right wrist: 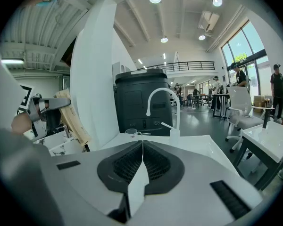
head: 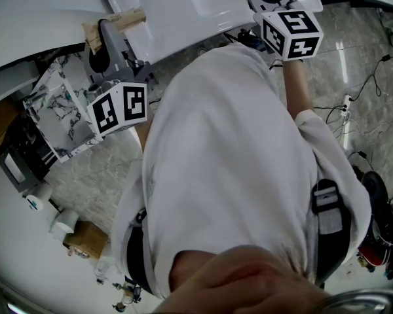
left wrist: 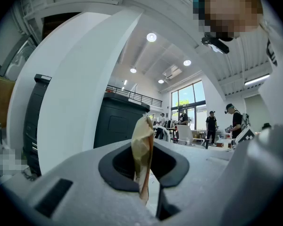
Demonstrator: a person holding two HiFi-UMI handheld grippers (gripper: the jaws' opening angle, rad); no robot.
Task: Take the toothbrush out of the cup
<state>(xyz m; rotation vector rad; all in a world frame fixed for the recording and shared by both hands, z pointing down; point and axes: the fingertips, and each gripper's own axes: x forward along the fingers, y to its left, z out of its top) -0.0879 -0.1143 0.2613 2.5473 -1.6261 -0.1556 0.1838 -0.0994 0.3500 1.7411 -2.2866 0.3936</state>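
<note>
Right gripper view: toothbrush (right wrist: 166,125) apparently leans in cup (right wrist: 173,133); right tool (right wrist: 141,145) and left tool (left wrist: 144,126) closed, empty. One should open wide, then pinch the handle squarely.

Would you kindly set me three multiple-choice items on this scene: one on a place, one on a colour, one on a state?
1. Where does the faucet stand?
A. on the white counter
B. on a chair
C. on the floor

2. What colour is the strip in the left gripper?
A. blue
B. tan
C. green

3. How do the right gripper's jaws stand?
A. wide apart
B. closed on a cup
C. together, empty

Answers: 1 A, its pipe rises from the counter; 2 B, the strip clamped between the jaws is tan; 3 C, the pads meet with nothing between them.
</note>
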